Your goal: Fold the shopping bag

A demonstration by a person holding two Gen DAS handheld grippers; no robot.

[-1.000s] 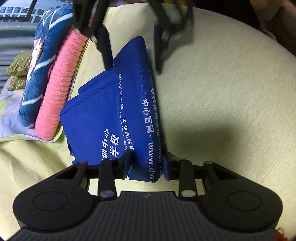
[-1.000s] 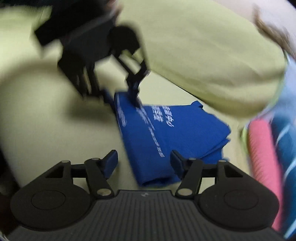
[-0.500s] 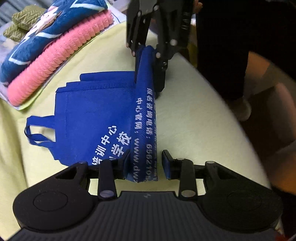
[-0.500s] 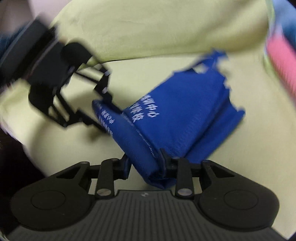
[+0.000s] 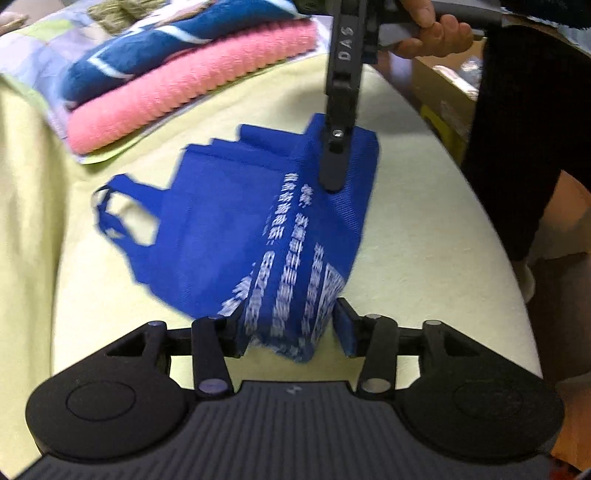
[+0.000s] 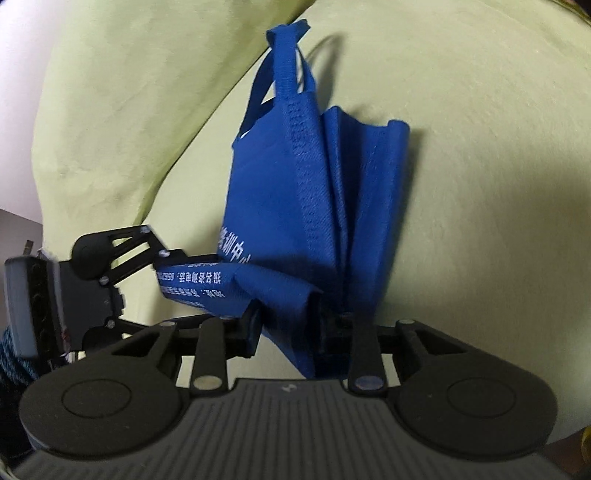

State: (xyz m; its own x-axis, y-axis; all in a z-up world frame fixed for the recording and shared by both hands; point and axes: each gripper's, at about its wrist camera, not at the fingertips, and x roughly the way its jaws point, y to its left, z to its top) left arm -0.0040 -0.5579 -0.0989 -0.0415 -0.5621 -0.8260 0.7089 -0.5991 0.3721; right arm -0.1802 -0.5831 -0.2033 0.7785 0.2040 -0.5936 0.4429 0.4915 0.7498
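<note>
Landmark: the blue shopping bag (image 5: 236, 229), lying partly folded on the yellow-green bed cover (image 5: 424, 236); every place below is being given from it.
Left claw: the left claw (image 5: 288, 328) is sitting at the bag's near printed end, and its jaws are opening; the folded edge is hanging between them, touching the left pad while the right pad is standing just clear, so the hold is loosening rather than gripping.
Right claw: the right claw (image 6: 288, 325) is at the bag's other corner, its jaws closing with a thick fold of cloth between them, and the pads are pressing on it.
Long axis: the raised fold with white lettering is running straight from the left claw to the right claw, so the two are facing each other along it.
Handles: the handle loops (image 5: 122, 218) are lying to the left of the fold in the left wrist view, flat on the cover.
Nearer hand: judging by the grips, the right hand (image 5: 432, 26) is carrying the fold, so the next turn-over is looking like its job.
Pose: both claws are pointing downward at the bag; the right one is rolled edge-on.
Beyond the bag: a pink knit (image 5: 192, 85) and blue cloths are stacked near its far-left side.
</note>
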